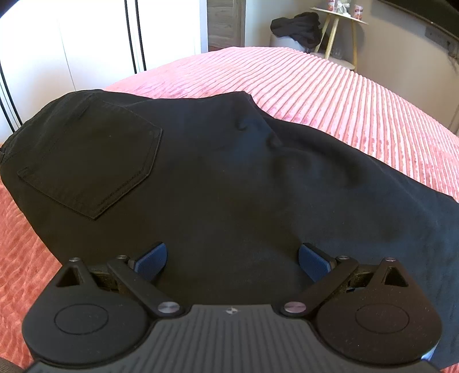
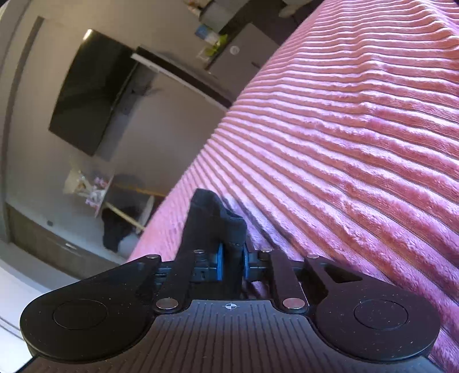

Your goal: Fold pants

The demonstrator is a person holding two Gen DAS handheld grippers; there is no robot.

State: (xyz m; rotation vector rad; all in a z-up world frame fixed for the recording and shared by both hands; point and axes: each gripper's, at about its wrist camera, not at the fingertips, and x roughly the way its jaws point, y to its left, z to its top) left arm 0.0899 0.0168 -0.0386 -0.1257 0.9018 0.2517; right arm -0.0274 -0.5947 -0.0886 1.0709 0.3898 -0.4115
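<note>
Black pants point(image 1: 223, 178) lie flat on a pink ribbed bedspread point(image 1: 330, 94), seat side up, with a back pocket point(image 1: 94, 160) at the left and the leg running off to the right. My left gripper point(image 1: 231, 259) is open, its blue pads spread wide just above the near part of the pants, holding nothing. In the right wrist view my right gripper point(image 2: 231, 262) is shut on a bunched piece of the black pants fabric point(image 2: 213, 221), lifted a little over the pink bedspread point(image 2: 358, 137).
A small round side table point(image 1: 340, 17) and a stool with dark clothes point(image 1: 298, 27) stand past the bed's far edge. A wall-mounted TV point(image 2: 91, 89) and a shelf are beyond the bed in the right wrist view. White wardrobe doors point(image 1: 86, 43) are at the left.
</note>
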